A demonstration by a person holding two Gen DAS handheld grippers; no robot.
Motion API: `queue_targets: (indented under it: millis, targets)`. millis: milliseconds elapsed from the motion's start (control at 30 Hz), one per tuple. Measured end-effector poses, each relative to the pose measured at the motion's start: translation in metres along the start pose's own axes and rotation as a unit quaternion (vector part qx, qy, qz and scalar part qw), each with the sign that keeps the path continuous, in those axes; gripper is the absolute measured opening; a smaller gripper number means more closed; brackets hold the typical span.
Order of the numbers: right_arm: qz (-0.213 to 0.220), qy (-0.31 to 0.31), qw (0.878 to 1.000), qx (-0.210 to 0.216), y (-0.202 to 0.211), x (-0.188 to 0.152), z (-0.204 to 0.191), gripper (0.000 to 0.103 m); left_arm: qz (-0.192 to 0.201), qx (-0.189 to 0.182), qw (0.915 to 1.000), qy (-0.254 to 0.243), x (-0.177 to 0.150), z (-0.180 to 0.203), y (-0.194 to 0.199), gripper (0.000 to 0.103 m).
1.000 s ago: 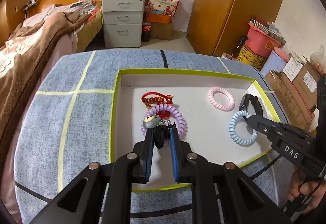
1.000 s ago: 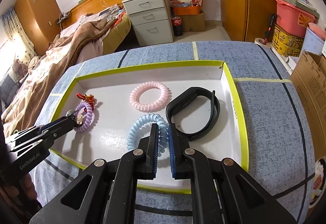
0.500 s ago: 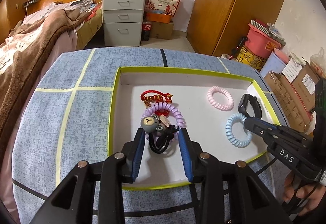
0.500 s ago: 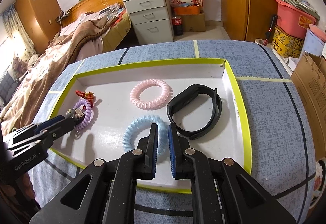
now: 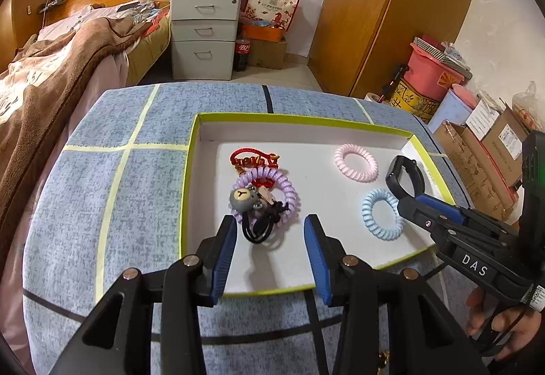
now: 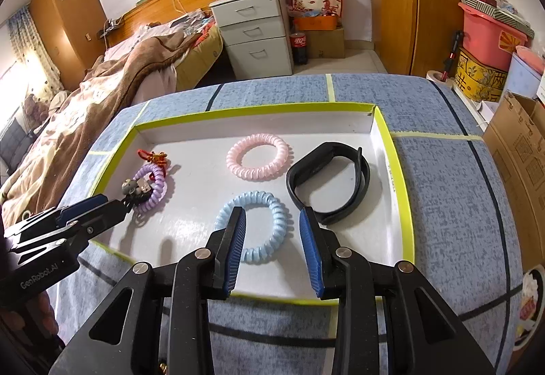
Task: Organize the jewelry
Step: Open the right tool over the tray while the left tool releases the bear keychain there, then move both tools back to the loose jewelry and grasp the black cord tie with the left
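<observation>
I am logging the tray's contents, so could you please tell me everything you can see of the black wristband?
The black wristband is a smooth band that looks like rubber, closed into a loop, with a thicker, flat section on one side. It lies flat on the white floor of the yellow-rimmed tray, near its right wall, beside the blue coil tie and the pink coil tie. Neither pair of tongs touches it.

Red knotted charm (image 5: pixel 253 161) partly hidden under purple coil band (image 5: pixel 272 187); lettering unreadable. Black hair tie (image 5: pixel 260 232) tangled beneath bear charm (image 5: pixel 242 198), shape unclear. Hand (image 5: pixel 504 324) cut off at frame edge.
</observation>
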State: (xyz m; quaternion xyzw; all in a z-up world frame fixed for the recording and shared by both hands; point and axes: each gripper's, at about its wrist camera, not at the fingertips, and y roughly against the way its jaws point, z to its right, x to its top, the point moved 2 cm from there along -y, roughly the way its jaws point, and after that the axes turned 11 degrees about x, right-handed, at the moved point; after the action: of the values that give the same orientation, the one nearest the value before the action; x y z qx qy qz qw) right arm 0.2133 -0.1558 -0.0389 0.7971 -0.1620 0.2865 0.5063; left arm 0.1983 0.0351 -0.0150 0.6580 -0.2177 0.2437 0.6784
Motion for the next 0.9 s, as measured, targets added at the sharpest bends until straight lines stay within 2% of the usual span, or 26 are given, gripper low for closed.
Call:
queue_targets:
  millis: [100, 167, 333, 900]
  targets:
    - [0.008, 0.006, 1.0, 0.003, 0.01, -0.004, -0.004, 0.034, 0.012, 0.002, 0.9999, -0.007, -0.003, 0.001, 0.012, 0.044]
    - [0.012, 0.008, 1.0, 0.005, 0.017, -0.008, -0.007, 0.034, 0.012, -0.01, 0.9999, -0.002, -0.006, 0.001, 0.018, 0.045]
    - [0.021, 0.011, 1.0, 0.008, 0.035, -0.02, -0.015, 0.034, 0.021, -0.004, 0.9998, -0.004, -0.016, 0.001, 0.035, 0.046]
    - [0.039, 0.008, 0.999, 0.013, 0.084, -0.082, -0.026, 0.035, 0.035, -0.011, 0.9992, 0.016, -0.079, -0.013, 0.087, 0.047]
